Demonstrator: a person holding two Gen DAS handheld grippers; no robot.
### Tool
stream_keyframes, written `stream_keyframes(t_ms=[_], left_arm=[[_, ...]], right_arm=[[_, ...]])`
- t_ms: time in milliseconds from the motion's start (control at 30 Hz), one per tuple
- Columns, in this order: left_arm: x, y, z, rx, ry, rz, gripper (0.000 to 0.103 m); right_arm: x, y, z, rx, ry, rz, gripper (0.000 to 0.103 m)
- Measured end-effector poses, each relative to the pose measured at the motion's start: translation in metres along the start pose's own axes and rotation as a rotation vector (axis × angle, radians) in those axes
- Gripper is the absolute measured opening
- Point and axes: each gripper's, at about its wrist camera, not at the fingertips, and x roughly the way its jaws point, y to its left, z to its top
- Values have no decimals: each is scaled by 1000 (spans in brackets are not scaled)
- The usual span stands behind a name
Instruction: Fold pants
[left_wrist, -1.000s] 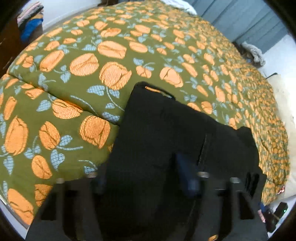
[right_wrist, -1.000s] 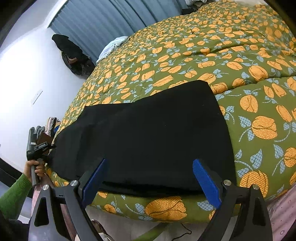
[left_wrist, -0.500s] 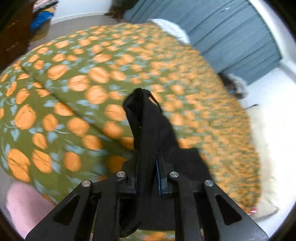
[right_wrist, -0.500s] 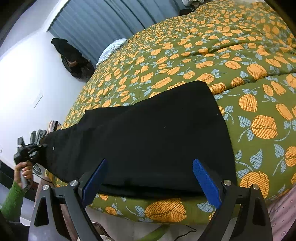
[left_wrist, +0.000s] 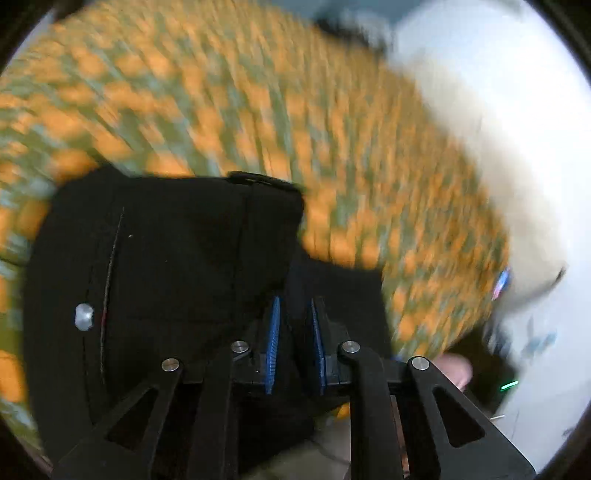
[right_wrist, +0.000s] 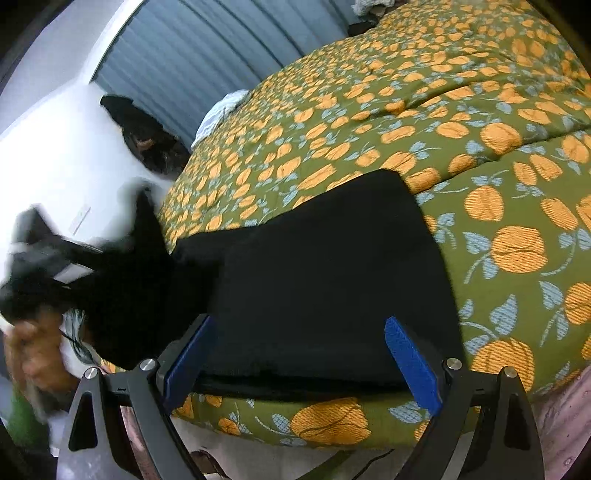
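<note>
Black pants (right_wrist: 325, 280) lie across the near edge of the bed. My left gripper (left_wrist: 293, 325) is shut on the waist end of the pants (left_wrist: 177, 258), lifted off the bed; a metal button (left_wrist: 84, 316) shows on the raised cloth. In the right wrist view the left gripper (right_wrist: 48, 258) appears blurred at far left, holding that end up. My right gripper (right_wrist: 299, 354) is open, its blue pads (right_wrist: 412, 363) either side of the pants' near edge, holding nothing.
The bed carries an olive quilt with orange flowers (right_wrist: 461, 122). Blue curtains (right_wrist: 207, 48) and a white wall (right_wrist: 62, 147) stand behind. A dark heap (right_wrist: 147, 136) lies by the wall. The left wrist view is heavily blurred.
My left gripper closed on the waist end, lifted it off the bed and is swinging it fast over the pants. My right gripper has stayed open and still.
</note>
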Motion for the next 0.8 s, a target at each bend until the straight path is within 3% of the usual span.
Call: stream_keyframes(t_ms=[67, 133, 167, 267, 333, 467, 600, 700, 800], left_arm=[[12, -14, -8, 30, 67, 3, 15], [-12, -21, -13, 88, 15, -56, 24], [-26, -20, -12, 106, -12, -52, 28], [-81, 0, -7, 129, -138, 19, 37], [-119, 23, -7, 106, -221, 80, 39], [-150, 76, -24, 20, -318, 173, 38], [-114, 89, -45, 45, -233, 187, 18], [-63, 82, -55, 131, -182, 223, 18], [-40, 87, -59, 93, -155, 216, 17]], right_arm=[[-9, -7, 1, 31, -33, 0, 93], [-17, -15, 2, 63, -60, 12, 93], [-20, -19, 2, 82, -70, 22, 93], [-16, -21, 5, 95, -64, 60, 93], [-10, -8, 7, 37, -41, 104, 93], [8, 39, 5, -158, 47, 241, 93], [36, 83, -1, -369, 184, 340, 93], [66, 96, -5, -465, 285, 347, 92], [90, 96, -4, -500, 358, 324, 93]])
